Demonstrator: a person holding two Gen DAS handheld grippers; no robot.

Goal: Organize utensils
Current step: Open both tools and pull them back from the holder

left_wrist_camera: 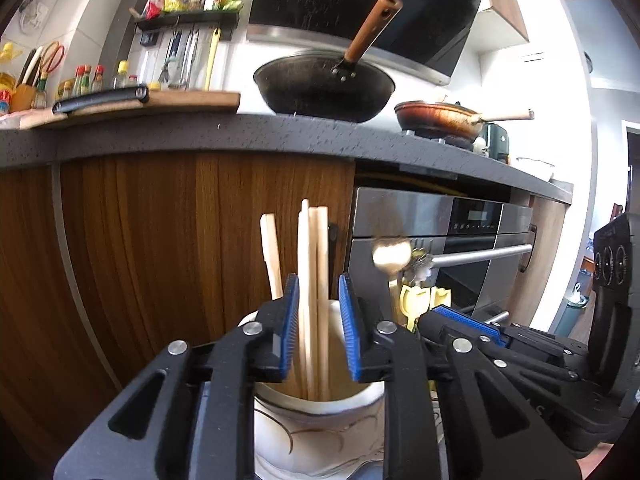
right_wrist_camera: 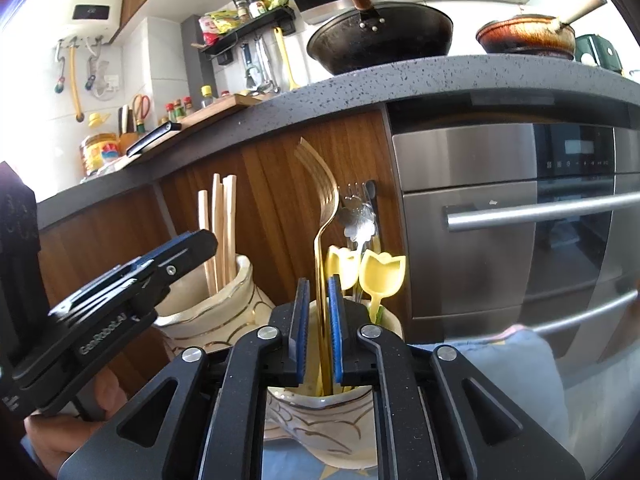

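Note:
My left gripper (left_wrist_camera: 319, 292) is open around several wooden chopsticks (left_wrist_camera: 313, 280) that stand in a cream ceramic cup (left_wrist_camera: 320, 420); gaps show on both sides of them. My right gripper (right_wrist_camera: 319, 294) is open around the stem of a gold fork (right_wrist_camera: 322, 208) that stands in a second cream cup (right_wrist_camera: 320, 420) with yellow tulip-shaped utensils (right_wrist_camera: 382, 270) and a silver flower-shaped spoon (right_wrist_camera: 360, 220). The pads do not touch the fork. In the right wrist view the left gripper (right_wrist_camera: 192, 248) sits beside the chopstick cup (right_wrist_camera: 236, 292). In the left wrist view the right gripper (left_wrist_camera: 464, 318) shows at the right.
Both cups stand on a blue cloth (right_wrist_camera: 512, 364) in front of wooden cabinet doors (left_wrist_camera: 160, 240) and a steel oven (right_wrist_camera: 520, 220). Above is a dark speckled counter (left_wrist_camera: 280, 132) with a black wok (left_wrist_camera: 324, 84), a brown pan (left_wrist_camera: 440, 116) and a cutting board (left_wrist_camera: 160, 102).

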